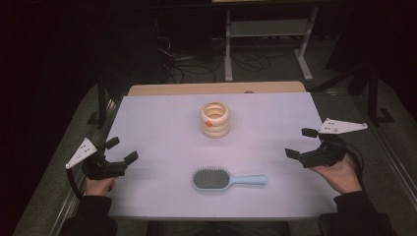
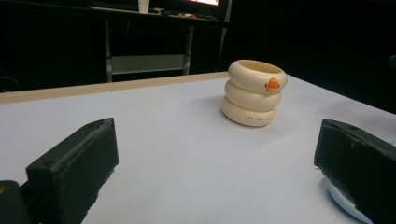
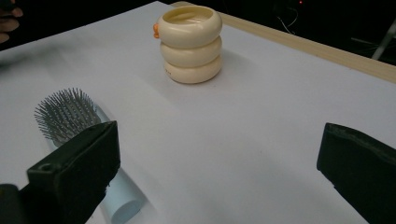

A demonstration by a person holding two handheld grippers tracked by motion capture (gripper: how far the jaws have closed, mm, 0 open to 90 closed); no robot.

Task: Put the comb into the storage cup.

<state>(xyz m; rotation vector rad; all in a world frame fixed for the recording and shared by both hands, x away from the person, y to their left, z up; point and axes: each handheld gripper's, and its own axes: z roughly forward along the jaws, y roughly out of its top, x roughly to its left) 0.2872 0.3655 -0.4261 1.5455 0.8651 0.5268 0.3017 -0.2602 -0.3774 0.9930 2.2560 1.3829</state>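
Approaching the hairbrush (image 1: 228,179) is the step I judge to be in hand, since it lies nearest both claws. My right gripper (image 1: 301,142) hangs with its jaws spread wide and nothing between them; my left gripper (image 1: 122,150) is likewise spread and empty. The brush lies flat on the white table (image 1: 162,118), bristles up, between the two claws and slightly nearer me than either. Seen along the right gripper's jaws, the pale blue handle (image 3: 122,198) sits just beside and under one jaw, with the bristle head (image 3: 65,114) beyond it.

Procedure, as I would run it:
1. Lower the right claw over the handle, jaws straddling it crosswise.
2. Close on the handle, not the bristles, which would flex and slip.
3. Lift level.

The cream ringed holder (image 1: 215,119) stands ahead of both claws, well apart from the brush. Small dark lettering runs along its bottom ring (image 2: 257,120), too small to read. An orange duck-bill badge (image 2: 272,84) marks its top ring.
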